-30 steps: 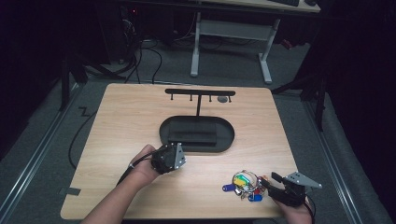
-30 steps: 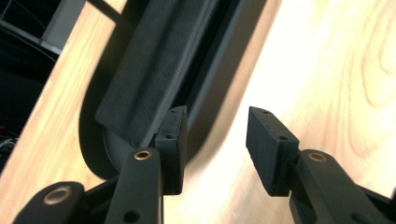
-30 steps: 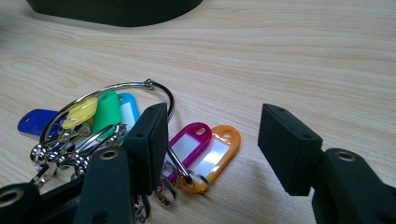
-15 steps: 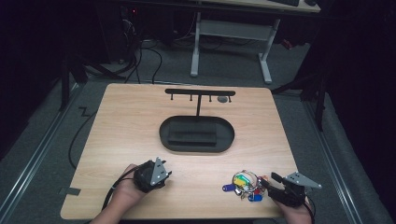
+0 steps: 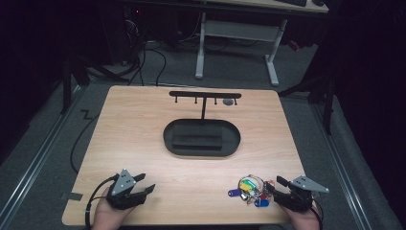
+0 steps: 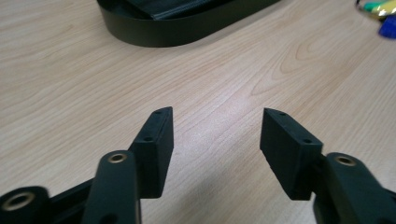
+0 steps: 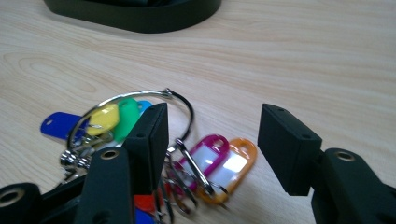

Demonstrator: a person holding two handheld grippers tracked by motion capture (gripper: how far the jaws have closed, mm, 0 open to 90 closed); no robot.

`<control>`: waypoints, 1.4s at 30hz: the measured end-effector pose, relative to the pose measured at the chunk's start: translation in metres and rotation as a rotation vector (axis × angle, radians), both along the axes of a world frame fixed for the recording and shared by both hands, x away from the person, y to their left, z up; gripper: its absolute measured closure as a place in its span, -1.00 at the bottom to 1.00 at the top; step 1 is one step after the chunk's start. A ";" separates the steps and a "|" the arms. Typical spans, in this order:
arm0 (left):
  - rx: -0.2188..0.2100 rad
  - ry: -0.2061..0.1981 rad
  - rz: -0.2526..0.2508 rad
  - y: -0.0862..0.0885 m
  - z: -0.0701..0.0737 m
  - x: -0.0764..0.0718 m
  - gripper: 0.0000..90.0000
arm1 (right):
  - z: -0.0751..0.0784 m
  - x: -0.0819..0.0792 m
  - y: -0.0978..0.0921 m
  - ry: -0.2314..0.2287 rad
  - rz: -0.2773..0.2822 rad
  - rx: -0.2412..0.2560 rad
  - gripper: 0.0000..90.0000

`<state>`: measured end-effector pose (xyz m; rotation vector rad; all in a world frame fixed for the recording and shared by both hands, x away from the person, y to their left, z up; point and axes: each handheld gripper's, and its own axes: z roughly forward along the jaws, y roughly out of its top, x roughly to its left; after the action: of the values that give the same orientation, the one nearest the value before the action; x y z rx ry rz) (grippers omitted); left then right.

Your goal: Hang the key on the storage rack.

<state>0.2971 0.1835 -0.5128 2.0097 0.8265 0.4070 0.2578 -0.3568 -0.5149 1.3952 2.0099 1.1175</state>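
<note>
A: Worktop, light wood grain. Black oval tray at centre.

B: Black T-shaped rack rises at the tray's far edge. Beyond, grey floor, white desk legs.

Key bunch lies on table, before tray, beside right tool.

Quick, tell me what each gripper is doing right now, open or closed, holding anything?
Left gripper: open, holding nothing, over bare table.
Right gripper: open, holding nothing, jaws at the bunch of key tags.
</note>
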 end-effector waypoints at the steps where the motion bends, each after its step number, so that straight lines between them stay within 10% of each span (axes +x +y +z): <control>1: -0.012 -0.011 0.007 0.002 0.002 -0.001 -0.06 | 0.003 0.000 0.003 0.004 0.005 -0.013 -0.02; 19: 0.048 -0.056 -0.020 0.012 0.002 -0.017 -0.26 | 0.039 0.043 0.046 0.335 0.127 -0.253 0.13; 31: 0.062 -0.063 -0.013 0.017 0.002 -0.020 -0.21 | 0.041 0.095 0.073 0.595 0.233 -0.516 0.23; 42: 0.060 -0.060 -0.020 0.017 0.001 -0.020 -0.21 | 0.036 0.113 0.080 0.717 0.264 -0.565 0.41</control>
<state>0.2770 0.2001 -0.5115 2.0492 0.7643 0.4838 0.3713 -0.2768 -0.4786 1.3397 2.7659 0.0493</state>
